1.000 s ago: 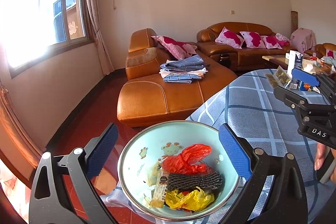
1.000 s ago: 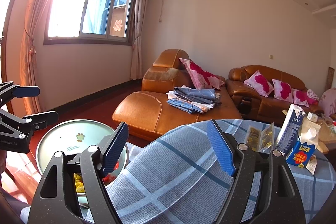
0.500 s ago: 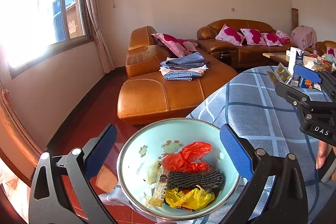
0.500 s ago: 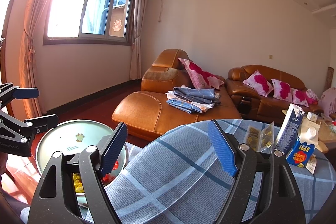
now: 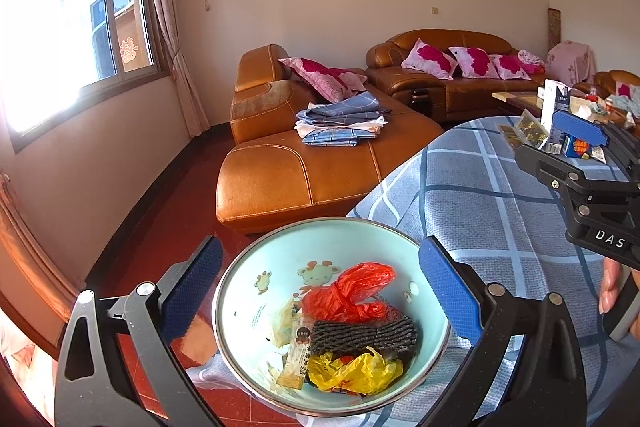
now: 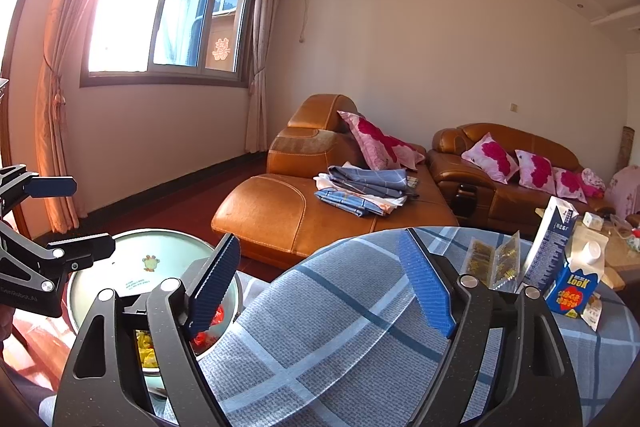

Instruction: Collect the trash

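Our left claw (image 5: pixel 320 291) hangs spread wide over the bowl (image 5: pixel 256 291) at the surface's (image 5: pixel 500 195) near left edge; its own fingers cut off the bowl's rim. Trash (image 5: pixel 352 331) is heaped inside, lower pieces buried. Right claw (image 6: pixel 320 283) gapes empty above bare cloth. Little has shifted since a moment ago. Cartons (image 6: pixel 560 267) crowd the far right edge.

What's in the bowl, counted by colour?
Red bag: 1
Yellow bag: 1
Dark mesh pad: 1
Pale snack wrapper: 1
Total: 4 clearly visible in the bowl; clear plastic scraps beside them are too faint to count.
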